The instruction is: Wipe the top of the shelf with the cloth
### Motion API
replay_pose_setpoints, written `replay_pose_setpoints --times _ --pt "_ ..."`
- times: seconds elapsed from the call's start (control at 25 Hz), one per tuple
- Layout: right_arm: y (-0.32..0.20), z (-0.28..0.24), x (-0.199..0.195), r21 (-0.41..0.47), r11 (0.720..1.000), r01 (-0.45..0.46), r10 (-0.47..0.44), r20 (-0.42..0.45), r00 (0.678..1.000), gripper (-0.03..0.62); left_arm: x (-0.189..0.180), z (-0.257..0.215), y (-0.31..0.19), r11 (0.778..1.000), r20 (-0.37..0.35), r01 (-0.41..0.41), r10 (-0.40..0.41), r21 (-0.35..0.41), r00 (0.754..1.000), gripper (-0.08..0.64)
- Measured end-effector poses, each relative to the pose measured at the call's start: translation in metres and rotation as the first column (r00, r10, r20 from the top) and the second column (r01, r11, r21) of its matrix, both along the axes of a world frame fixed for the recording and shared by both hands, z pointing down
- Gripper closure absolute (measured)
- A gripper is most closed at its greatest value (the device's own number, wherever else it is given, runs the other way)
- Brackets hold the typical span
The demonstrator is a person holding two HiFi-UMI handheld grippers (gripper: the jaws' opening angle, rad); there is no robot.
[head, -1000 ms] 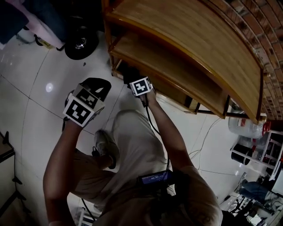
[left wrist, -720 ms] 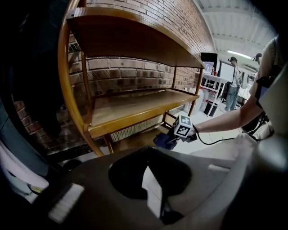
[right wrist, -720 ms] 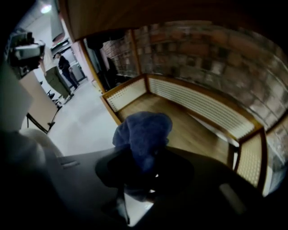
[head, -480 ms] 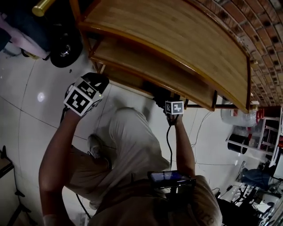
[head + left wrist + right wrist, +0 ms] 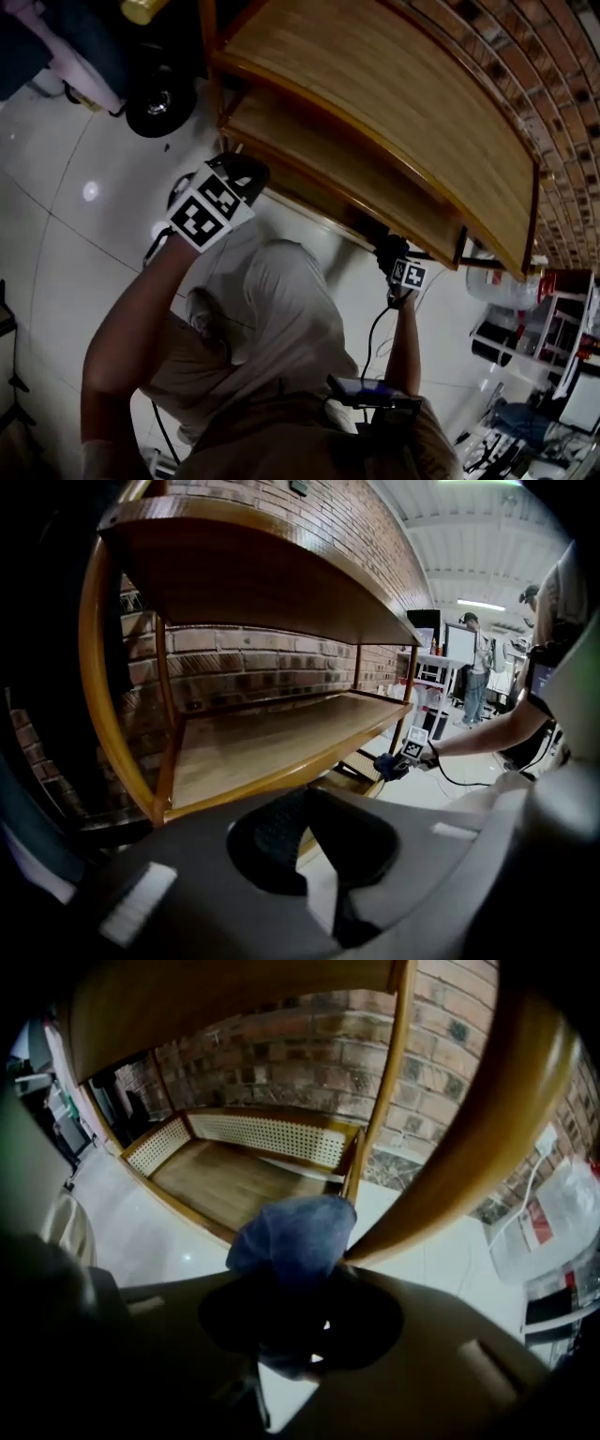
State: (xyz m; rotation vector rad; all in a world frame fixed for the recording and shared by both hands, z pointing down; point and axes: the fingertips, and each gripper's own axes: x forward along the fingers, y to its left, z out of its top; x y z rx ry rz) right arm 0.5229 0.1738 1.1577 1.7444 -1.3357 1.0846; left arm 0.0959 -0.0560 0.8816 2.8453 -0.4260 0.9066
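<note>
Arm outstretched, the right tongs [image 5: 387, 249] are gripping the cloth [image 5: 294, 1232] beside the shelf [image 5: 375, 84]. The left tongs [image 5: 240, 172] are hovering closed, tips shadowed.

Shelf top [image 5: 375, 84] open from the front; brick wall [image 5: 562, 94] closes its far side.

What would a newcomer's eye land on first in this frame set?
The big curved wooden shelf against the brick wall dominates. Next comes the blue cloth bunched in the right tool, held low at the shelf's right end, well below its top. The left tool hangs shut and empty near the other end.
</note>
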Motion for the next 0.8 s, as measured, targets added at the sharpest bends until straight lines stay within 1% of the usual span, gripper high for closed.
replay_pose_setpoints --times 0.12,0.2,0.28,0.36,0.4,0.44,0.52,0.56,0.6,0.64,0.68,0.72,0.76,0.8 --pt "0.016 0.002 0.020 -0.044 0.998 -0.038 0.037 -0.023 0.999 0.471 0.032 0.001 0.019 0.998 -0.040 -0.042 0.041 -0.039 0.998 0.557" --pt "0.013 0.007 0.022 -0.064 0.996 -0.065 0.064 -0.021 0.998 0.472 0.039 -0.007 0.012 0.998 -0.054 -0.047 0.045 -0.037 0.998 0.557" --pt "0.006 0.012 0.006 -0.064 0.993 -0.096 0.097 0.008 0.995 0.471 0.039 -0.016 0.011 0.997 -0.073 -0.069 0.066 -0.035 0.995 0.557" --pt "0.004 0.011 -0.010 -0.082 0.988 -0.133 0.136 0.035 0.990 0.472 0.042 -0.019 0.016 0.995 -0.090 -0.090 0.085 -0.047 0.992 0.557" --pt "0.003 0.008 -0.014 -0.098 0.982 -0.159 0.164 0.046 0.985 0.474 0.047 -0.017 0.018 0.992 -0.086 -0.113 0.108 -0.052 0.990 0.557" --pt "0.005 0.002 -0.018 -0.116 0.975 -0.191 0.198 0.053 0.979 0.474 0.053 -0.011 0.024 0.986 -0.065 -0.155 0.151 -0.056 0.986 0.557" --pt "0.015 -0.015 -0.030 -0.153 0.955 -0.255 0.266 0.053 0.963 0.472 0.056 0.009 0.043 0.964 -0.005 -0.255 0.255 -0.074 0.967 0.557" --pt "0.020 -0.016 -0.030 -0.166 0.951 -0.259 0.269 0.045 0.962 0.471 0.051 0.018 0.050 0.957 0.012 -0.276 0.278 -0.094 0.960 0.557" --pt "0.023 -0.017 -0.033 -0.176 0.956 -0.235 0.244 0.031 0.969 0.471 0.043 0.026 0.051 0.960 0.020 -0.256 0.260 -0.112 0.966 0.557" --pt "0.024 -0.026 -0.045 -0.187 0.964 -0.188 0.196 0.023 0.980 0.471 0.030 0.035 0.044 0.977 0.041 -0.185 0.190 -0.108 0.981 0.557" --pt "0.027 -0.041 -0.066 -0.199 0.972 -0.122 0.130 0.027 0.991 0.471 0.013 0.045 0.028 0.996 0.092 -0.067 0.072 -0.063 0.993 0.557" --pt "0.032 -0.059 -0.091 -0.209 0.977 -0.044 0.055 0.045 0.997 0.471 -0.010 0.054 0.007 0.997 0.159 0.074 -0.077 0.024 0.984 0.557" --pt "0.039 -0.078 -0.121 -0.216 0.976 0.039 -0.022 0.081 0.997 0.471 -0.038 0.057 -0.012 0.972 0.208 0.204 -0.225 0.117 0.952 0.557" --pt "0.048 -0.098 -0.155 -0.218 0.968 0.121 -0.094 0.130 0.987 0.471 -0.066 0.054 -0.021 0.935 0.223 0.310 -0.344 0.173 0.912 0.557"
